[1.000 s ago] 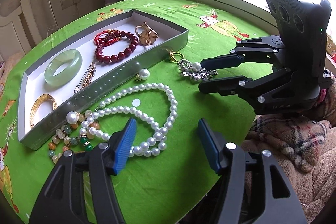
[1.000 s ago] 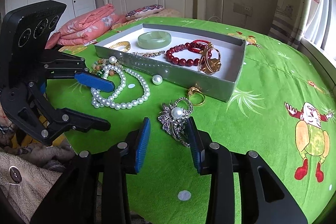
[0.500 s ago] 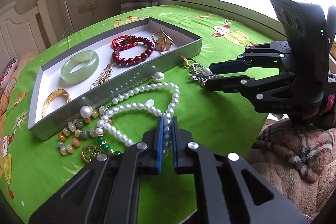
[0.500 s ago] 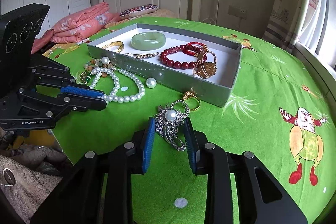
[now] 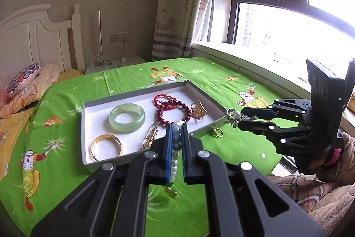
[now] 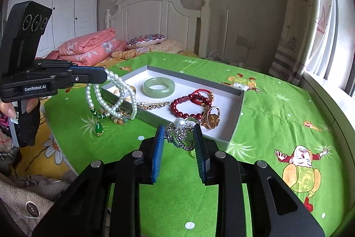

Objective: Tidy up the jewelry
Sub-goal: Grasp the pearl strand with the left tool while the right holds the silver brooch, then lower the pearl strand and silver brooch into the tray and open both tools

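On the green cartoon-print cloth [image 6: 277, 108] sits a shallow grey tray [image 6: 240, 103] with a white floor. Inside it: a pale green bangle [image 6: 158, 87], a dark red bead bracelet [image 6: 184, 103] with a red cord bracelet touching it, a gold bangle [image 5: 106, 147] near the tray's left end in the left wrist view, a long gold pin [image 6: 153, 105], and a gold flower-shaped piece [image 6: 210, 118] by the near wall.

Left gripper [image 5: 176, 139]: jaws closed tight on a pearl necklace [image 6: 119, 92]. Seen from the right wrist camera, the strand hangs in loops below the fingertips, clear of the cloth, in front of the tray's left end. A green pendant [image 6: 98, 127] dangles lowest; a string of mixed coloured beads [image 6: 118, 117] hangs tangled with the pearls. Whether that string is a separate piece, I cannot tell.

Right gripper [image 6: 180, 137]: jaws set narrow, pressing on a silver brooch [image 6: 180, 133] with a single pearl on top. The brooch is lifted off the cloth, held just in front of the tray's near wall.

A small gold ring [image 5: 218, 132] lies on the cloth just outside the tray's right corner, under the right gripper in the left wrist view.

Part of a hand [image 6: 8, 109] wraps the left gripper's handle at the frame edge. Beyond the table: a white bed headboard [image 6: 155, 14] and folded pink bedding [image 6: 88, 48].
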Demonstrator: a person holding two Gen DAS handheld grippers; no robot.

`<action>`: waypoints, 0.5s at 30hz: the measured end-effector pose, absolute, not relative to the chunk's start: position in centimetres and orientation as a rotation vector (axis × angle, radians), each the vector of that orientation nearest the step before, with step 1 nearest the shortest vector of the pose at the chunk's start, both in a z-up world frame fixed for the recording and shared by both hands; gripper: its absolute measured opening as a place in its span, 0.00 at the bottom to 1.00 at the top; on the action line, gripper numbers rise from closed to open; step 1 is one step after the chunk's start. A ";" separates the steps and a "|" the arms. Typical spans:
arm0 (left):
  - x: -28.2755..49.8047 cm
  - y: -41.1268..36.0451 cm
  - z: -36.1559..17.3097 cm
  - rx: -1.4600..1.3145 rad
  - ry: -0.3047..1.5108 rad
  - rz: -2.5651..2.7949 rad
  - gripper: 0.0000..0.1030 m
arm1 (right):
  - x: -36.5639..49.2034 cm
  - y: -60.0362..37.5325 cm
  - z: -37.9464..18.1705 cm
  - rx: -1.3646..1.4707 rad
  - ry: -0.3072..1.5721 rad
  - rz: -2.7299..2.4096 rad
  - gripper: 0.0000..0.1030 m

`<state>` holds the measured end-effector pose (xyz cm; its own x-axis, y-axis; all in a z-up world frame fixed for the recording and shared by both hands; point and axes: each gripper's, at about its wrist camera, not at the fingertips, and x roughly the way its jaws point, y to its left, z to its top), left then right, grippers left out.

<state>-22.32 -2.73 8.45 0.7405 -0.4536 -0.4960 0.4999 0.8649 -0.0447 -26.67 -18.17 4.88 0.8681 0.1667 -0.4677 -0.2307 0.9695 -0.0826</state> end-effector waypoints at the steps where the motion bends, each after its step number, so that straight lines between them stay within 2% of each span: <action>1: -22.4 -2.7 9.0 0.098 0.509 -0.520 0.07 | -26.8 -18.3 5.1 -0.136 0.471 0.210 0.26; 15: -20.0 -1.5 15.4 0.123 0.431 -0.497 0.07 | -25.1 -19.8 6.7 -0.127 0.449 0.185 0.26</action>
